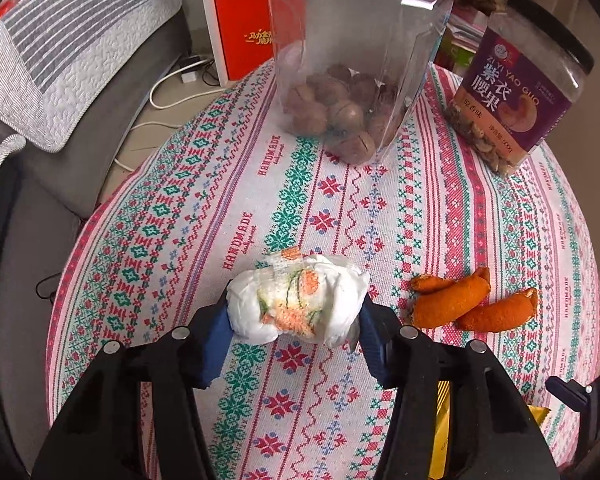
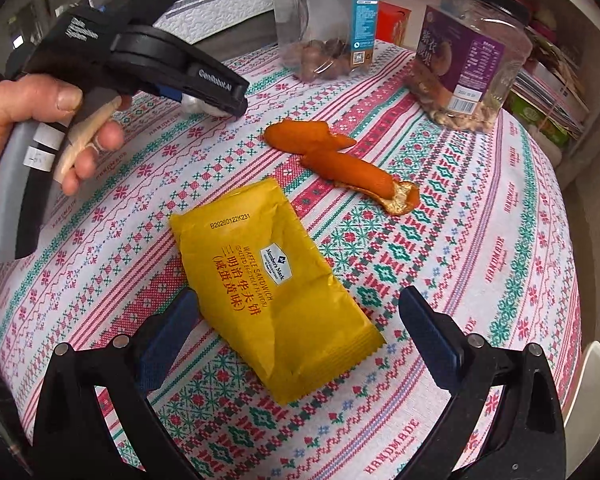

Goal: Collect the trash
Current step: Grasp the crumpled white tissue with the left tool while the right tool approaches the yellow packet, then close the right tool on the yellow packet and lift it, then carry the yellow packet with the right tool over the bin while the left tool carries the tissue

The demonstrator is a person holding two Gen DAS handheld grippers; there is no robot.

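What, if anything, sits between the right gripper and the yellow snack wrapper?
Nothing visible. The right gripper is open, and the yellow snack wrapper already lies flat on the tablecloth between its fingers. The orange peels lie farther off, clear of it.

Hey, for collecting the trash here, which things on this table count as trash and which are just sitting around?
Trash to collect:
- crumpled white printed tissue wad, gripped by the left gripper
- curled orange peel pieces
- flat yellow snack wrapper, between the open right gripper fingers

Just lying about:
- clear plastic jar of round nuts
- purple-labelled cashew jar
- patterned tablecloth
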